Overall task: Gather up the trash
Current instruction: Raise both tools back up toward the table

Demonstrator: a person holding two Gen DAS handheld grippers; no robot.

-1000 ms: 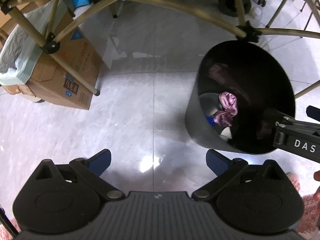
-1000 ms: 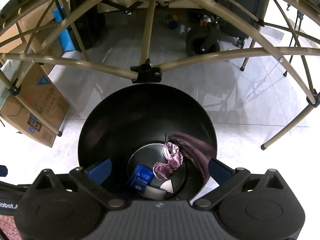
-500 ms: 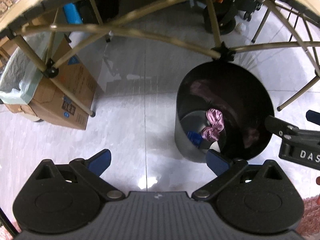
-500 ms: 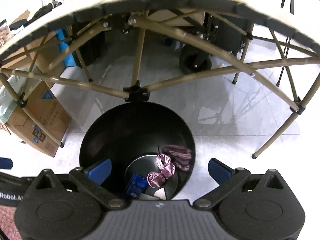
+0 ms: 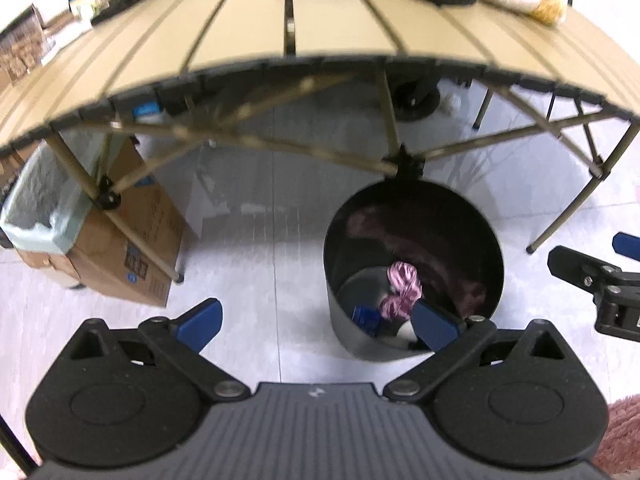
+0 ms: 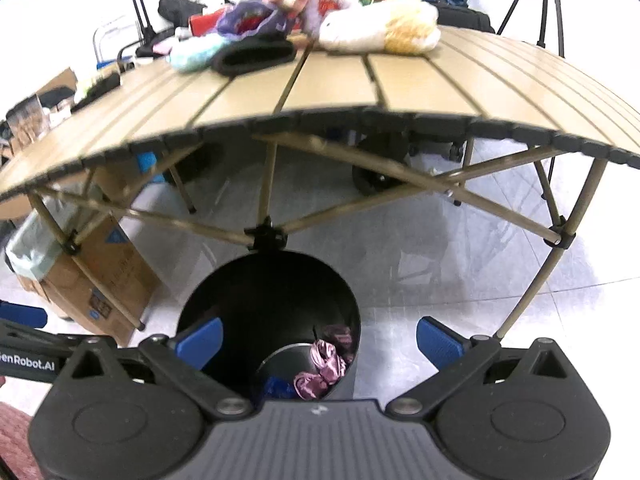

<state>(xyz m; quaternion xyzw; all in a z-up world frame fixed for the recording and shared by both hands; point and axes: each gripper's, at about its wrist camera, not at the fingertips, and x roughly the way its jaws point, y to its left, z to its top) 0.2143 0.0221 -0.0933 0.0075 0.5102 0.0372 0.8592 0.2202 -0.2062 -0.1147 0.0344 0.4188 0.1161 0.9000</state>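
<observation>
A black round bin (image 5: pixel 416 216) (image 6: pixel 224 304) stands on the floor under the front edge of a tan slatted table (image 5: pixel 288 24) (image 6: pixel 400 84). Inside lie a pink satin scrunchie (image 5: pixel 402 290) (image 6: pixel 322 372), a blue packet (image 5: pixel 365 316) (image 6: pixel 278 388) and something white. My left gripper (image 5: pixel 318 322) is open and empty, above the floor left of the bin. Open and empty too, my right gripper (image 6: pixel 320 338) hangs over the bin's mouth. On the tabletop lie a black cloth (image 6: pixel 256 56), a pale blue item (image 6: pixel 196 54) and a white-and-yellow plush (image 6: pixel 380 28).
A cardboard box (image 5: pixel 132 248) (image 6: pixel 100 280) with a lined bag (image 5: pixel 32 208) stands at the left under the table. Crossed table legs (image 5: pixel 280 144) (image 6: pixel 360 184) run just above the bin. A black wheel (image 6: pixel 376 180) sits behind. Pink rug (image 5: pixel 624 436) at the lower right.
Both grippers have risen and pulled back from the bin, so the tabletop and its items come into view. The bin looks smaller. Both stay open.
</observation>
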